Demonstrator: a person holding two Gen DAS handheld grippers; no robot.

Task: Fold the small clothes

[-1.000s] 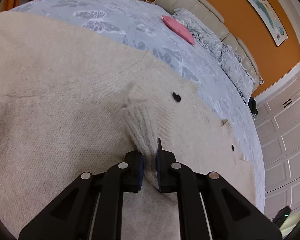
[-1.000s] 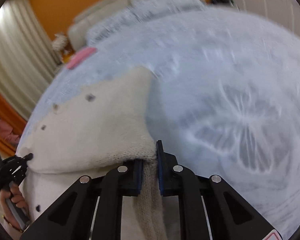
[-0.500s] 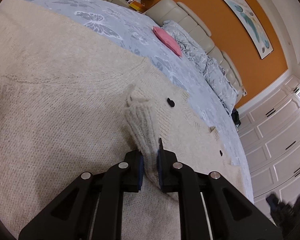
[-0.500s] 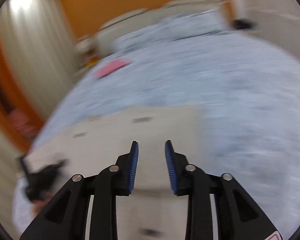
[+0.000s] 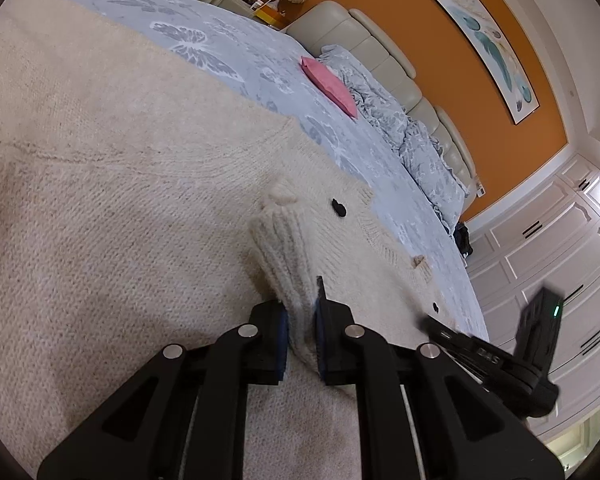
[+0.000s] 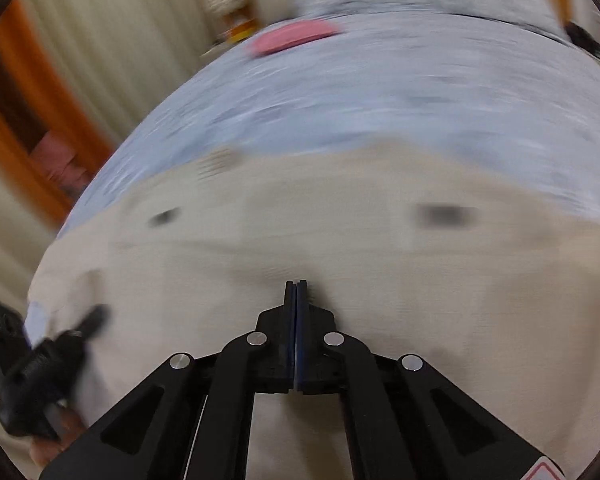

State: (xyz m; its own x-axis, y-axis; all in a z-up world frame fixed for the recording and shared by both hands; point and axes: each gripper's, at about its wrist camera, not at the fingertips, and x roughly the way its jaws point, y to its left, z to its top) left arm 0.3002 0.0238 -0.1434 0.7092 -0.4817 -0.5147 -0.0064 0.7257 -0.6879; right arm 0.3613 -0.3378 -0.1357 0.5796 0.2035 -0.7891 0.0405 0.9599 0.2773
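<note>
the left gripper is pinching a ribbed cuff of the cream cardigan right between its blue pads, jaws nearly together with only that thick knit filling the gap, and the cuff is rising straight ahead off the garment like a little ridge. the cardigan is lying spread on the blue butterfly bedspread, its long run stretching away to the left of the left tool, with a black button sitting just past the cuff and a second one nearer the far edge. over in the right wrist view, very blurred, the right gripper is hovering low over the same cardigan with its jaws pressed flat together and nothing visible between them. the left tool is showing low at the left of that view, so the two are working close, the right one crossing the garment's middle. i'm judging the left is nearer the sleeve end and is carrying the fold inward. farther off, a pink pillow is resting on the bedspread toward the headboard.
</note>
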